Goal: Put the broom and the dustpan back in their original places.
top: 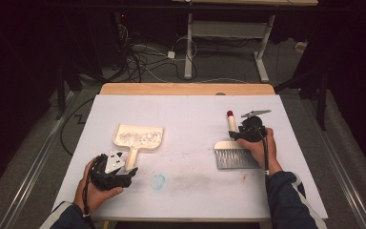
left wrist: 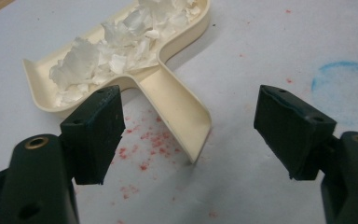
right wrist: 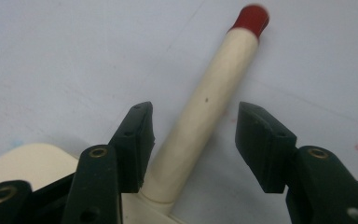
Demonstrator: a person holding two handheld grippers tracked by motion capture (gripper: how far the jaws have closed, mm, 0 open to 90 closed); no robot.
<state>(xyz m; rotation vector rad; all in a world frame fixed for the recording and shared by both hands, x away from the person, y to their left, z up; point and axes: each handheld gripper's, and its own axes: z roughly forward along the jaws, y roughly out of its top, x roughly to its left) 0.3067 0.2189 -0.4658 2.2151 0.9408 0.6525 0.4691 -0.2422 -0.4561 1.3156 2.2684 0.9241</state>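
Dark-sleeved, your forearms enter from the near edge of the table: your left hand (top: 95, 186) sits low at the near left corner, carrying the left gripper (left wrist: 186, 140) level and aimed up the table; your right hand (top: 262, 148) lies farther in on the right side, knuckles over the brush head, with the right gripper (right wrist: 193, 140) pointing away from you along the brush handle (right wrist: 214, 93).

White sheeting covers the table (top: 190, 109), marked with a faint blue ring (left wrist: 342, 81) and red specks near the left gripper; a wooden edge shows at the far side. Beyond it, the dark floor carries loose cables and the legs of a white stand.

Your left gripper's jaws stand wide apart, touching nothing; the cream dustpan (left wrist: 177, 100), loaded with white paper scraps (left wrist: 116, 42), lies flat with its handle end between and just ahead of the pads. Your right gripper's jaws straddle the cream, red-tipped handle of the brush (top: 236, 155); the left pad sits just beside it, the right pad clear, so nothing is pinched
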